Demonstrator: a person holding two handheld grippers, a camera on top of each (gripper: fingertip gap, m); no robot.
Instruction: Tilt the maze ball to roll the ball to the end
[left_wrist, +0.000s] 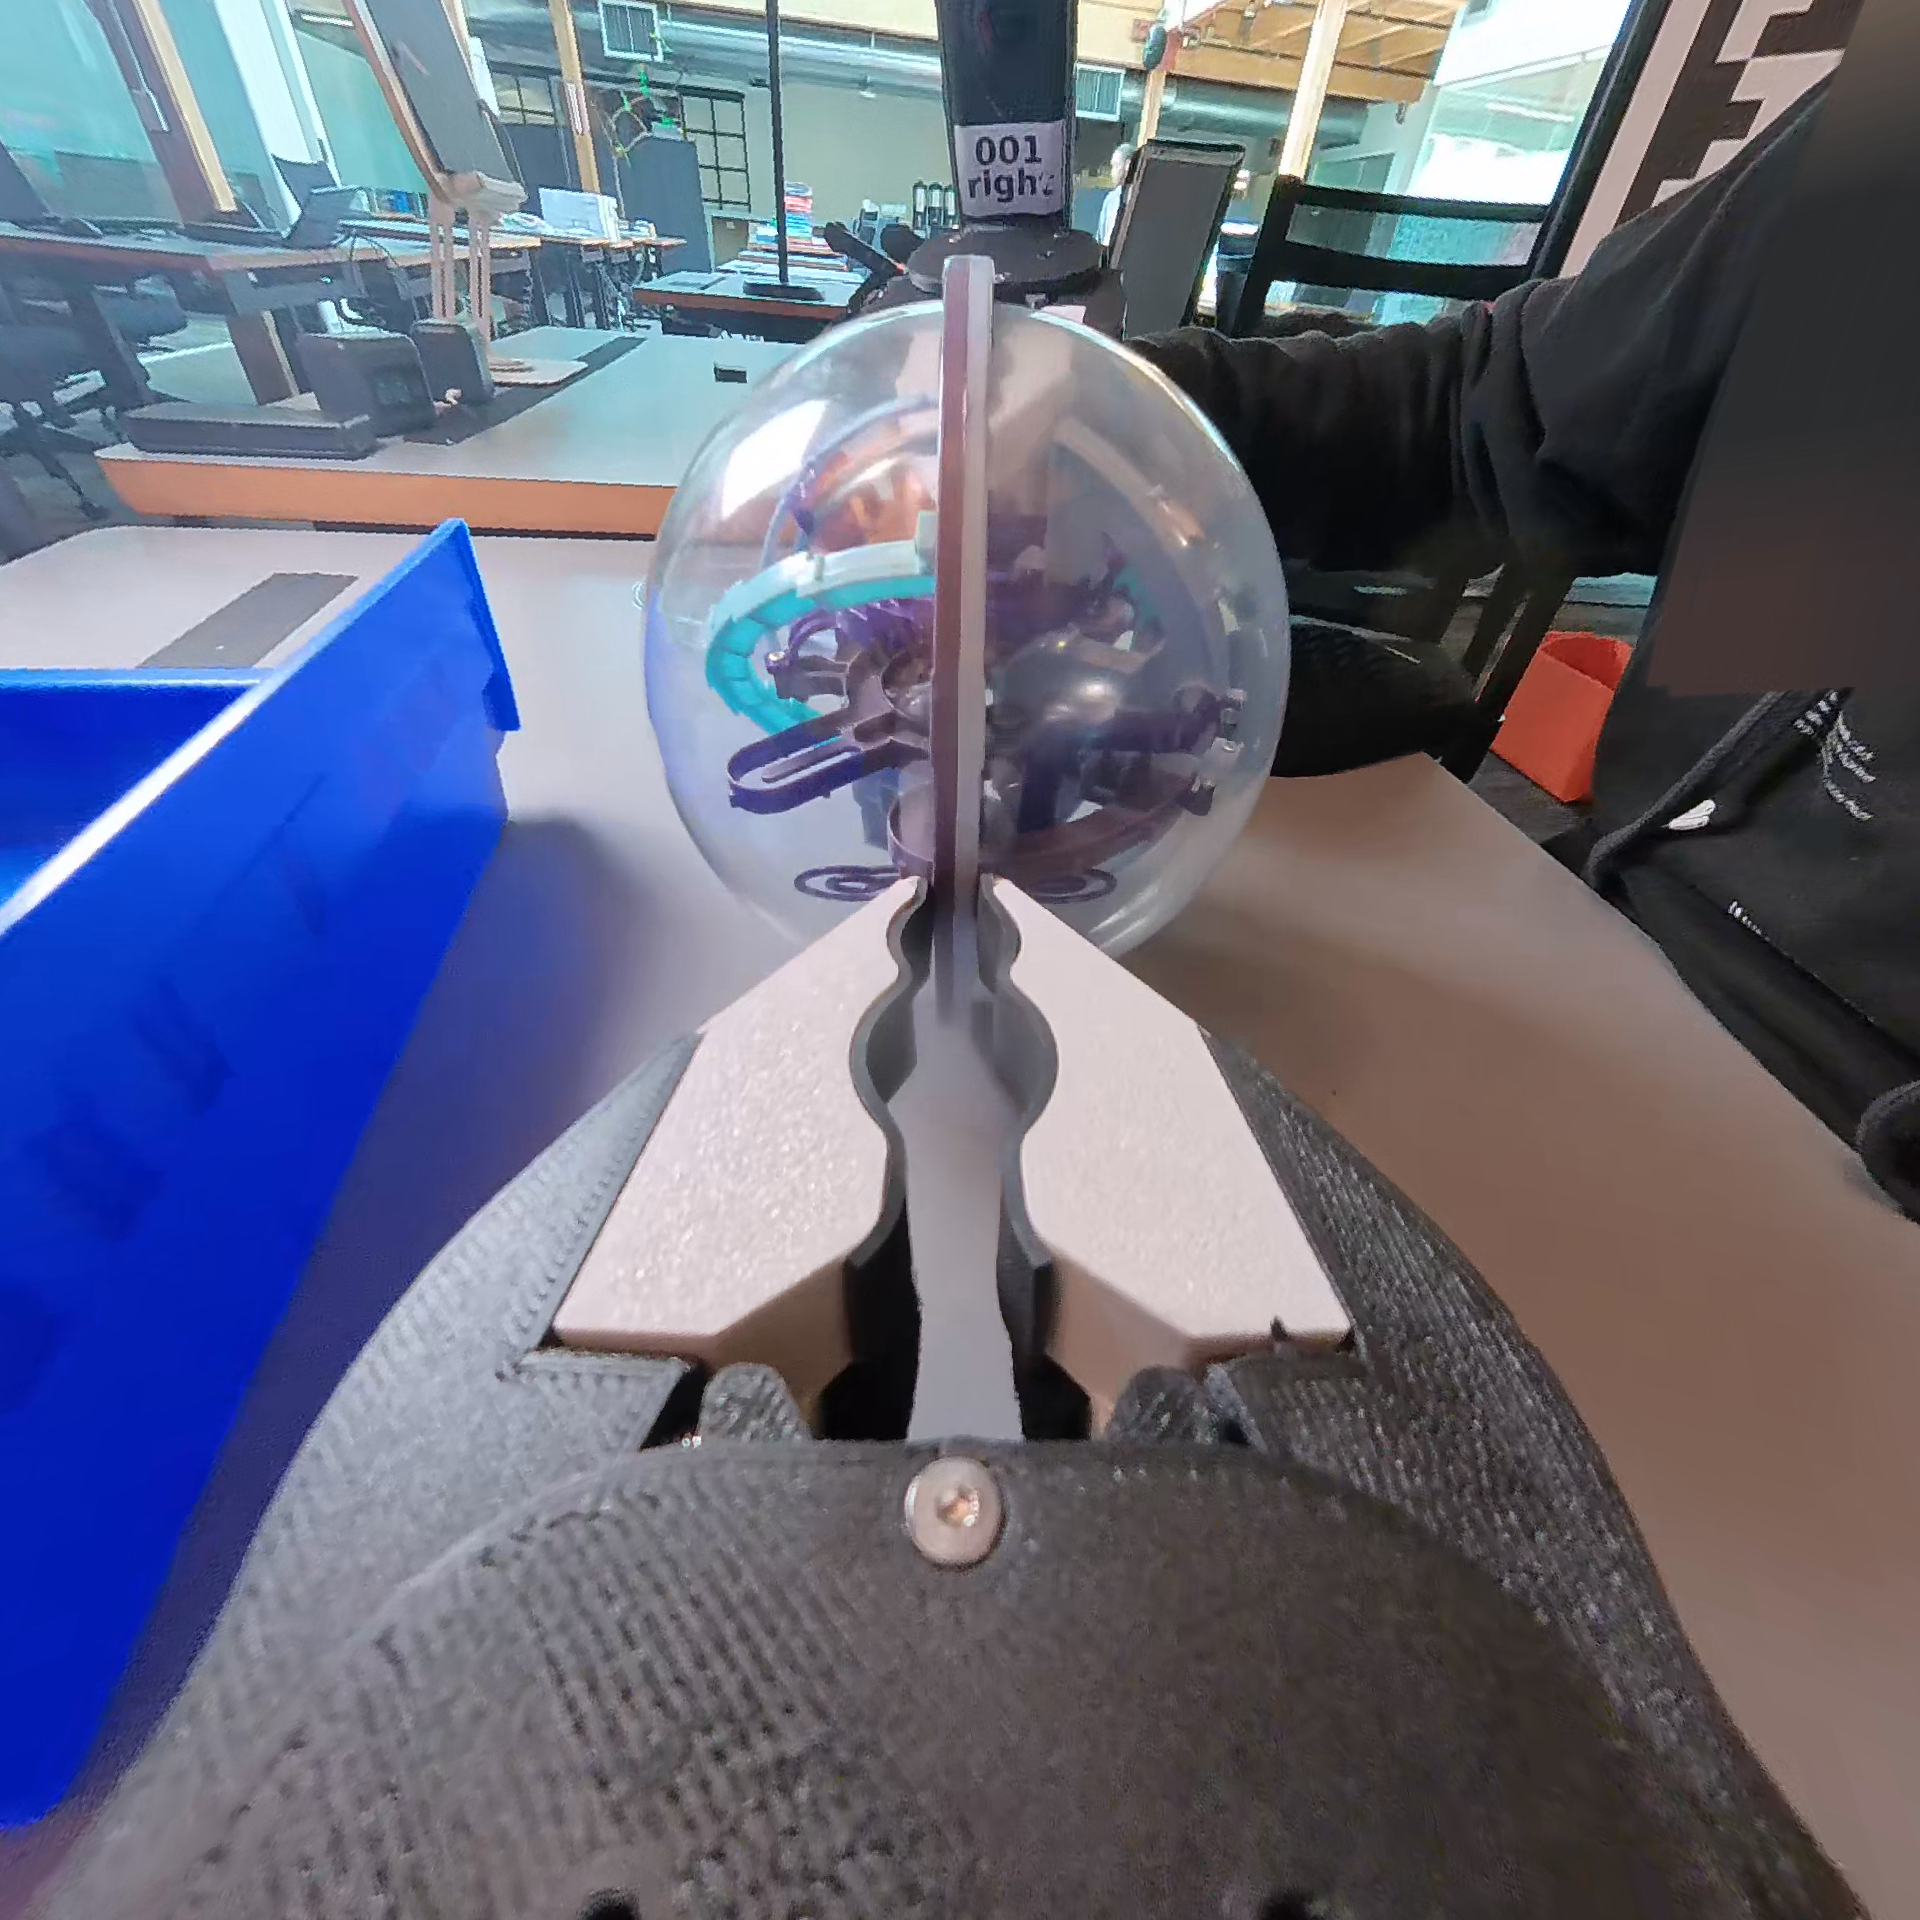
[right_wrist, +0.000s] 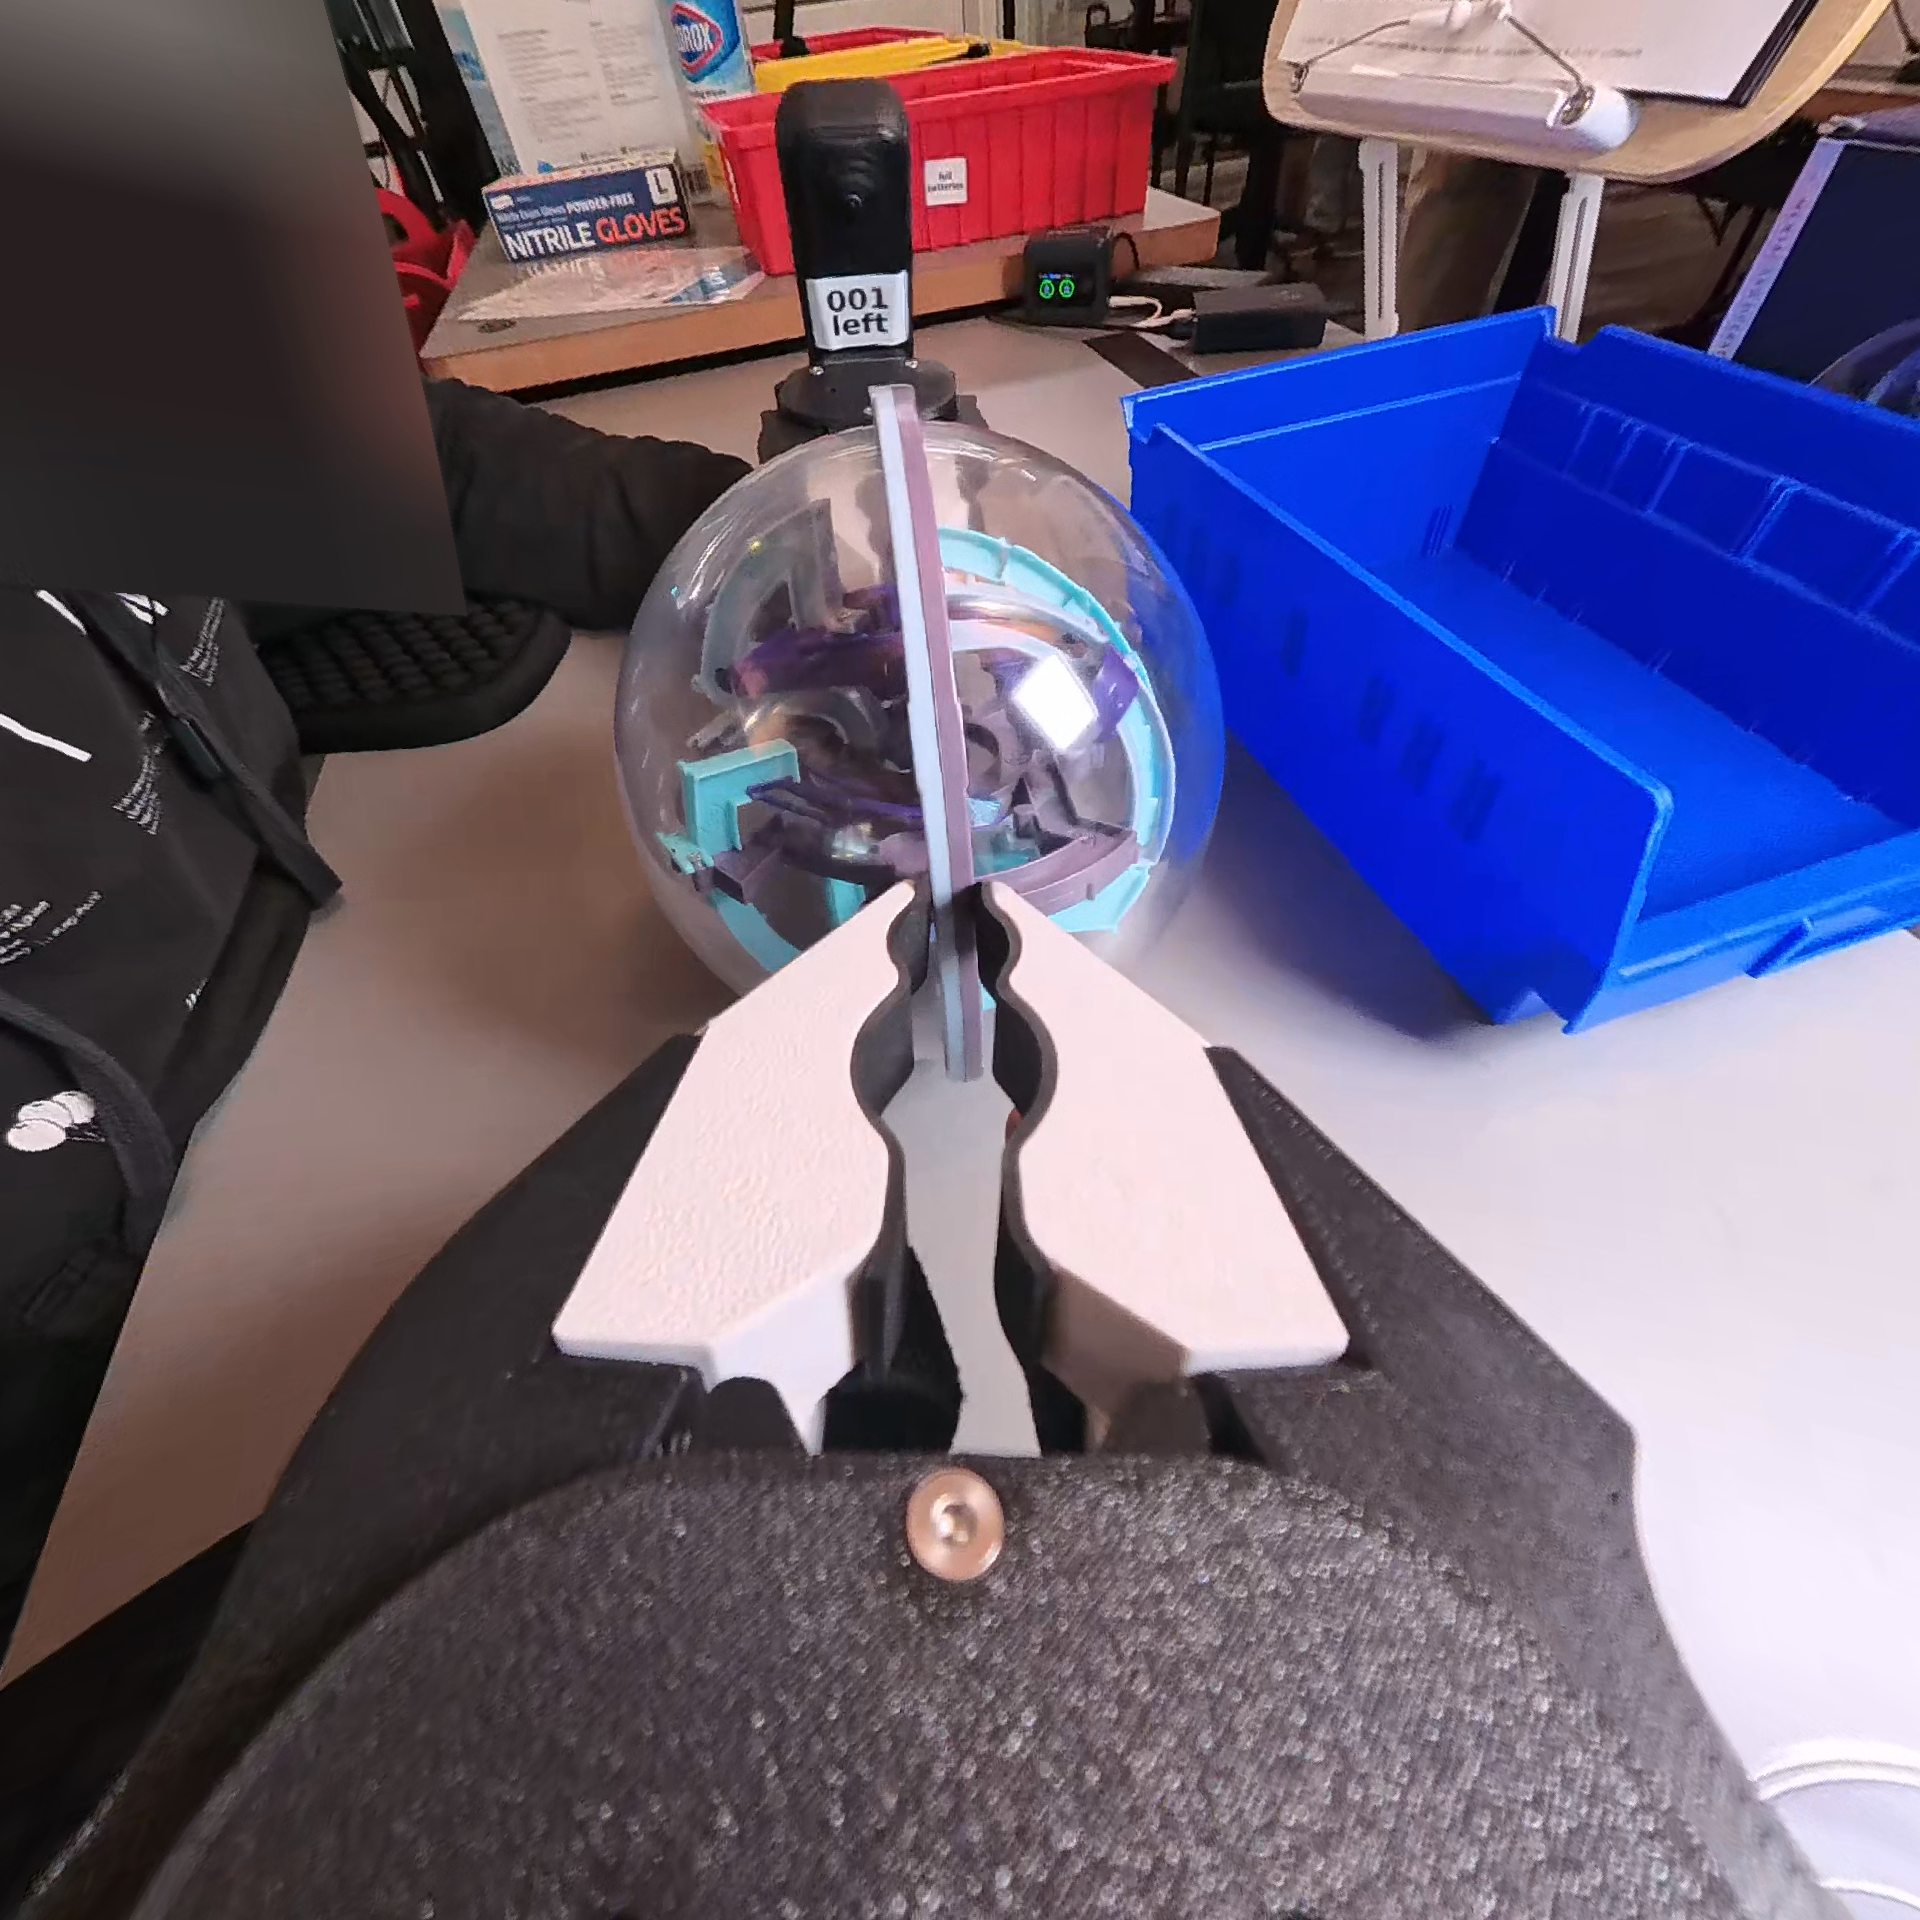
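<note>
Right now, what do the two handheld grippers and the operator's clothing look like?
Both the left gripper and right gripper have pale wedge-shaped fingers with wavy dark inner pads, set in coarse black textured bodies with one round metal screw. Each carries an upright black camera post bearing a white label. The person wears black sleeves and a black top with small white print.

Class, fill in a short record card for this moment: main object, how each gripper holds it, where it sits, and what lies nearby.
Main object: clear maze ball with purple and teal tracks inside
Held part: flat ring round the ball's middle, standing on edge
Left gripper: shut on the ring's near edge
Right gripper: shut on the ring's opposite edge
Position: over the grey table; contact with it cannot be told
Small ball inside: cannot be picked out
Nearby: blue bin beside the maze ball
</note>
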